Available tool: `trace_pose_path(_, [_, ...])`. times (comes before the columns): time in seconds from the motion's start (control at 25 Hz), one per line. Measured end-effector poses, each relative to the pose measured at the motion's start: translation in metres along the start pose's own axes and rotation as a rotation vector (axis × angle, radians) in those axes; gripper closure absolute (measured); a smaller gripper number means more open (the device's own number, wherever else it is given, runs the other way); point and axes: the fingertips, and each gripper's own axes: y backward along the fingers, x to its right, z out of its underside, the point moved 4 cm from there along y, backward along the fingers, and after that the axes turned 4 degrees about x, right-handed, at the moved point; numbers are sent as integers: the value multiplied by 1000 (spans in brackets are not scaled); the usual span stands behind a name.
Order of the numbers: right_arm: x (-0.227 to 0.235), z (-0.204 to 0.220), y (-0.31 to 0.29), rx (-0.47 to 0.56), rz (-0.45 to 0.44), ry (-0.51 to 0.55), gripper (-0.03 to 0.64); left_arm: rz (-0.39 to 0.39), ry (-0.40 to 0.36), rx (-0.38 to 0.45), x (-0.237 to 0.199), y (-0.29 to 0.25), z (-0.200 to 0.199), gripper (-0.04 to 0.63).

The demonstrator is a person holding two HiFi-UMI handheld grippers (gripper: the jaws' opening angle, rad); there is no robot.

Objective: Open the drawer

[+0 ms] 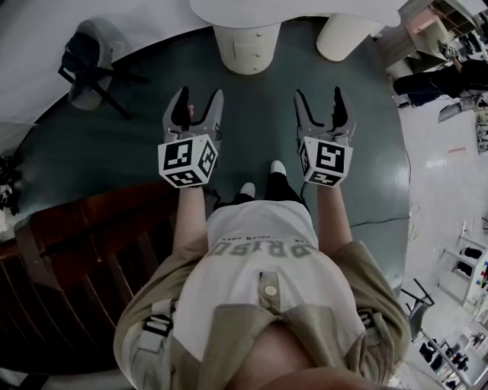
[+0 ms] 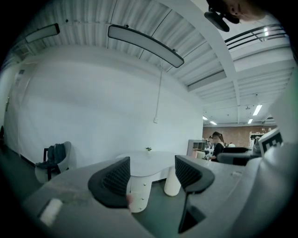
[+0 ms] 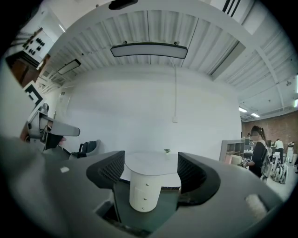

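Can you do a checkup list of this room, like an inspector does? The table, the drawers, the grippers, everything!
Surface: white table, with only a small plant on it.
Job's things: drawer unit under the table, all shut.
Clutter: chair with dark clothes on it; wooden furniture on the person's left.
Grippers: left gripper and right gripper are both open, holding nothing, well short of the drawer unit.
Cables: one cord runs down the wall.
Surroundings: green floor, shelves, a bystander far off on the right.
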Motion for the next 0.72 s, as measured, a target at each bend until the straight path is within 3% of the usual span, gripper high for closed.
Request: trace_pose_path(0.72, [86,24,-102,-12,-234,-44,270,-162,16,19,59,-88,6,281])
